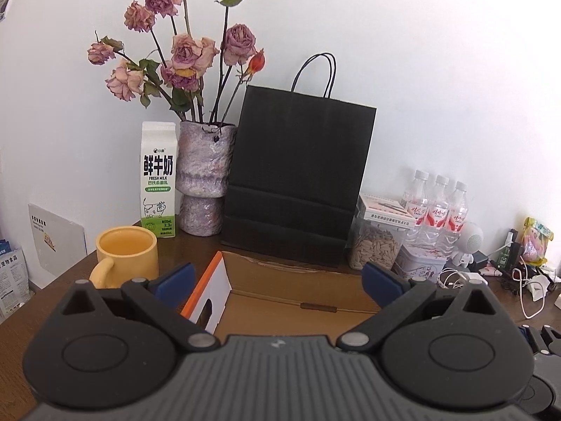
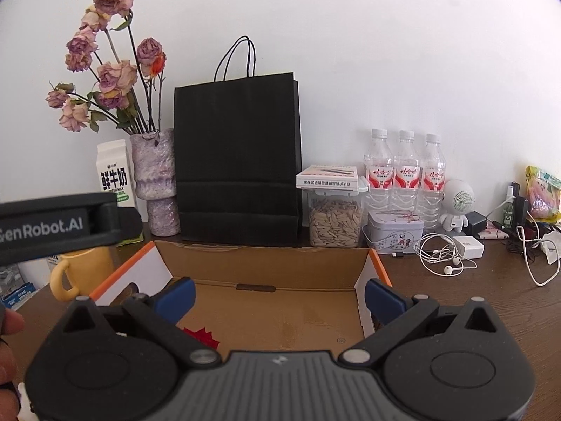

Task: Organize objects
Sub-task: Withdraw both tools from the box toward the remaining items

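While both the left gripper (image 1: 277, 280) and right gripper (image 2: 278, 296) hang spread wide and empty, the open cardboard box (image 2: 280, 301) at lower centre looks light, stiff yet crushable, best taken by its side walls.

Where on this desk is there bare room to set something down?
Bare patches: the cardboard box floor and the wood right of it, before the earphones. Crowded: the back row from milk carton to bottles, and the cable-strewn right corner.
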`<state>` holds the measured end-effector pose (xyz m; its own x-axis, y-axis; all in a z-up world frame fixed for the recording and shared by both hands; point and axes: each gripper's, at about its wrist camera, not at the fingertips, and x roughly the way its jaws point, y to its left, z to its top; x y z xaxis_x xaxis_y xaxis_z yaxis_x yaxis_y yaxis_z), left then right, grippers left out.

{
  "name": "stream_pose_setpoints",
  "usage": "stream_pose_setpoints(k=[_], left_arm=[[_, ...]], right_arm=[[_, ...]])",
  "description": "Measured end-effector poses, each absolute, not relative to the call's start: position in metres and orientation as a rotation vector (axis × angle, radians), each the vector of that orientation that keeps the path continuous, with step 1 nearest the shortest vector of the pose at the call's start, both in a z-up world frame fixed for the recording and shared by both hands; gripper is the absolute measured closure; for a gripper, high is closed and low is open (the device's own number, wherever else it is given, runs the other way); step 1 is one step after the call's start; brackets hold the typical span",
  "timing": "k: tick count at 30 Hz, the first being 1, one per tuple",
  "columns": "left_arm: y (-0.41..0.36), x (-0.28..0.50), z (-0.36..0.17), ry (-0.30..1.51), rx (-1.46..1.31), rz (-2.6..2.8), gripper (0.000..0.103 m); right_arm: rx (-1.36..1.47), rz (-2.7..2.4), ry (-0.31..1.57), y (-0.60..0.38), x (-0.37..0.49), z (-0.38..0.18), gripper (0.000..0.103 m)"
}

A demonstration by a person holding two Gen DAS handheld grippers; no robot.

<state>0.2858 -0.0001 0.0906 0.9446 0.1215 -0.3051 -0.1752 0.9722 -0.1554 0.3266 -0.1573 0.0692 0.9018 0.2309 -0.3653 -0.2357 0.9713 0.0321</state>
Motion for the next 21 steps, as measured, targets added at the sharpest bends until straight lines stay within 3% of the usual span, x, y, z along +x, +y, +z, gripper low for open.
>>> stream_pose_setpoints(k=[21], left_arm=[[0.014,0.139,0.108,0.231,-0.169,0.131,0.000]], right_arm=[[-0.064,0.265,0.222,-0.198,0.172,0.097,0.000]])
